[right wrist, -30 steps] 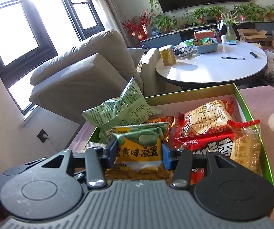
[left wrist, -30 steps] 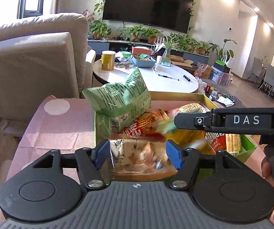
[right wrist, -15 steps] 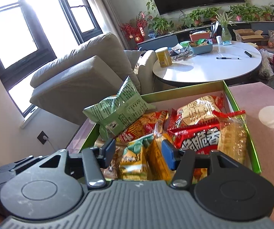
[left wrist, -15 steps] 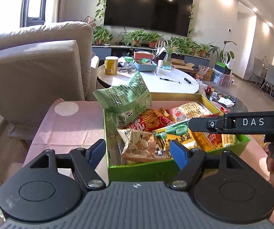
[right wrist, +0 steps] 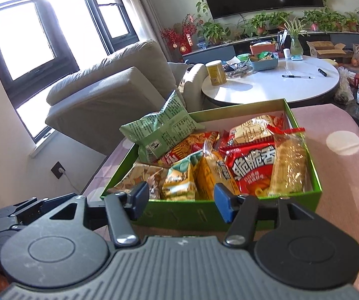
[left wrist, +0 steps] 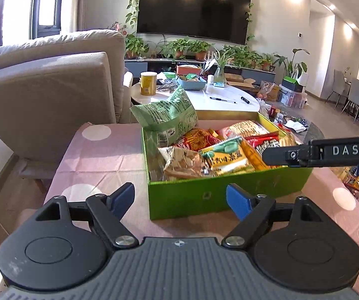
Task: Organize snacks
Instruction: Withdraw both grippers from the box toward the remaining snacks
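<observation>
A green box (left wrist: 229, 190) (right wrist: 314, 180) on the pink spotted tablecloth (left wrist: 99, 160) holds several snack packets. A pale green bag (left wrist: 165, 120) (right wrist: 162, 132) leans at its far left corner. A brown packet (left wrist: 182, 162) and a yellow-green packet (left wrist: 225, 156) (right wrist: 182, 180) lie at the near side, a red packet (right wrist: 252, 172) to the right. My left gripper (left wrist: 179, 198) is open and empty, in front of the box. My right gripper (right wrist: 178, 200) is open and empty at the box's near wall; its body (left wrist: 324, 151) shows in the left view.
A beige sofa (left wrist: 49, 87) (right wrist: 109, 85) stands to the left. A round white table (left wrist: 204, 100) (right wrist: 274, 82) behind the box carries a yellow tin (left wrist: 148, 83), a blue basket and pens. Plants and a TV line the far wall.
Both grippers let go of their packets, the left the brown one, the right the yellow-green one, opened, and pulled back from the box. The packets now lie in the box.
</observation>
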{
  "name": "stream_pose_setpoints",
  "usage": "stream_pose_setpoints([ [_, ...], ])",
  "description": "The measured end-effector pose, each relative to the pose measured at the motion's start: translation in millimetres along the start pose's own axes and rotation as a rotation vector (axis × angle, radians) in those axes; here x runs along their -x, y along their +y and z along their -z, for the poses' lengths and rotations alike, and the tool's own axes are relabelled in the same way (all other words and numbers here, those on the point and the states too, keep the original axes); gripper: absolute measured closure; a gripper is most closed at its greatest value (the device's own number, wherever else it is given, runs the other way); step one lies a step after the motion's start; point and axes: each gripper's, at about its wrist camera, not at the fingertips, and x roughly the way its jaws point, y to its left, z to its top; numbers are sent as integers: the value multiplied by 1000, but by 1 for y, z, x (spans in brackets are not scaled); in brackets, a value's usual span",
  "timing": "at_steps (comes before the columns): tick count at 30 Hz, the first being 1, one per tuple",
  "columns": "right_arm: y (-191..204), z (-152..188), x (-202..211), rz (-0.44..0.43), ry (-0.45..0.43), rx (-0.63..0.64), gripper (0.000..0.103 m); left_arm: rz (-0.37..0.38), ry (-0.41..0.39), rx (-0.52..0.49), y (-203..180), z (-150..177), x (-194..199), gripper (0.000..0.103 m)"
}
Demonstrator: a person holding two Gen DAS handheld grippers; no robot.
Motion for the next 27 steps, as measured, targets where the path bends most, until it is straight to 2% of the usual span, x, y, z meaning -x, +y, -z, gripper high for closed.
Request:
stream_pose_setpoints([
  [7, 6, 9, 15, 16, -1, 8, 23, 0, 5, -19, -1, 16, 21, 20],
  [16, 15, 23, 34, 29, 2, 38, 23, 11, 70, -33, 3, 54, 45, 18],
  [21, 17, 44, 42, 21, 62, 114, 23, -12, 127, -65, 7, 77, 51, 18],
  [27, 19, 79, 46, 6, 185, 211, 23, -21, 158, -93, 4, 91, 50, 18],
])
